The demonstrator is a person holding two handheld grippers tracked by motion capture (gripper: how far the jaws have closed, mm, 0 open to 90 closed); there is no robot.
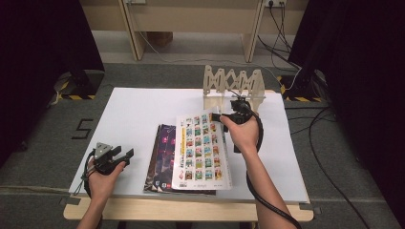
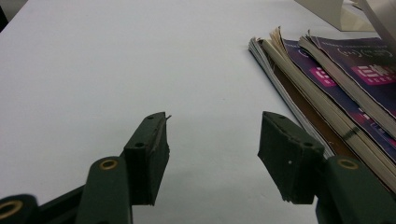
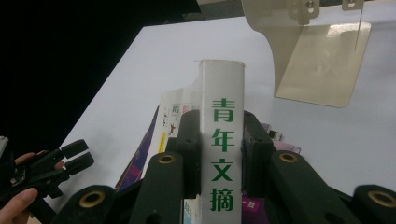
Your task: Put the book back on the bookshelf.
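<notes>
Right hand-held gripper (image 3: 219,154) clamping magazine (image 3: 222,140) spine

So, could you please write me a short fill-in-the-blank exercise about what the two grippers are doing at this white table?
1. The right gripper is clamped on the ____ of a white magazine.
2. The characters printed there are ____ in colour.
3. The left gripper has its jaws ____ over the white table.

Missing words: spine; green; open
</notes>
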